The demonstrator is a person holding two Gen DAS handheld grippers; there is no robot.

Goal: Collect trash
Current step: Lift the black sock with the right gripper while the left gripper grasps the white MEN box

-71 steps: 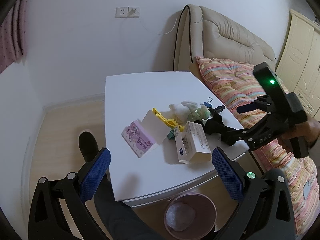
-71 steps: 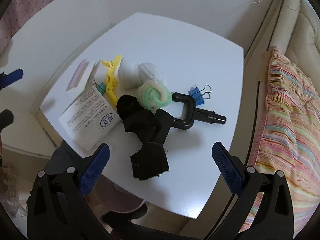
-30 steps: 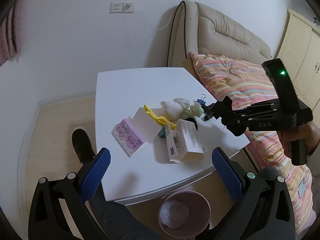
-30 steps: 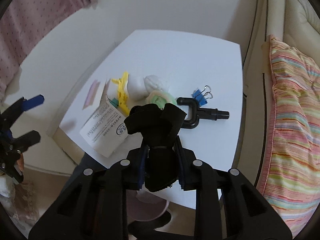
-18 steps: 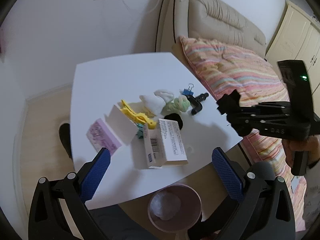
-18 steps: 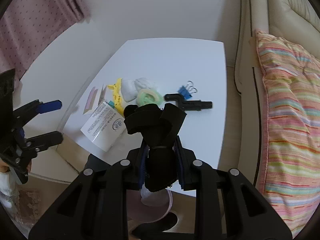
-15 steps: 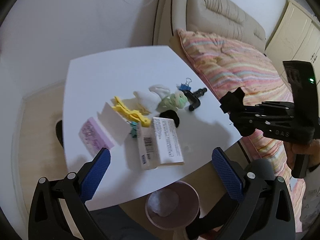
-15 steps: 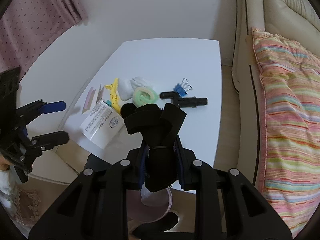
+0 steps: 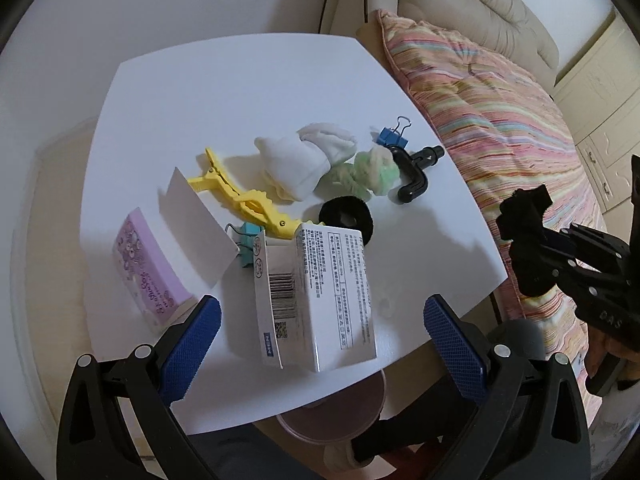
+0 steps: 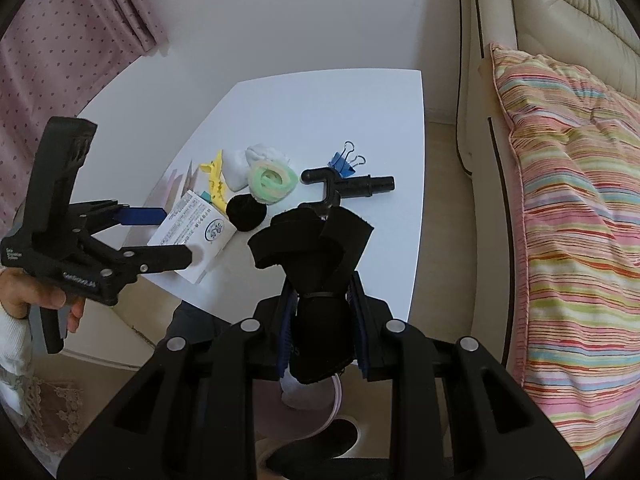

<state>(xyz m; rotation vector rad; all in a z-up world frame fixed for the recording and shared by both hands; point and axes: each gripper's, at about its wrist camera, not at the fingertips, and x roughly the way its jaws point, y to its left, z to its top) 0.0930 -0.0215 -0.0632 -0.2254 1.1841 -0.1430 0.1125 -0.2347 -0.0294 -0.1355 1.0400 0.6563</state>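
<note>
My right gripper point(image 10: 322, 330) is shut on a bundle of black cloth point(image 10: 316, 256) and holds it off the table's near edge, above a pink trash bin point(image 10: 320, 404). It also shows in the left wrist view point(image 9: 532, 256), right of the table. My left gripper point(image 9: 316, 344) is open, its fingers either side of a white printed box point(image 9: 320, 288) on the white table point(image 9: 224, 92). The bin point(image 9: 332, 416) sits under the table's near edge. Crumpled white tissue point(image 9: 298, 160) and a green wad point(image 9: 368, 168) lie behind the box.
Also on the table: a yellow clip point(image 9: 244, 200), a black ring point(image 9: 346, 216), a black pipe piece point(image 9: 414, 170), a blue binder clip point(image 9: 394, 136), a pink pack point(image 9: 148, 272), a white card point(image 9: 196, 208). A striped cushion point(image 9: 500, 120) and a beige sofa lie right.
My right gripper closed on the black cloth, lifted it and drew back past the table edge over the bin. My left gripper moved forward and down around the white box.
</note>
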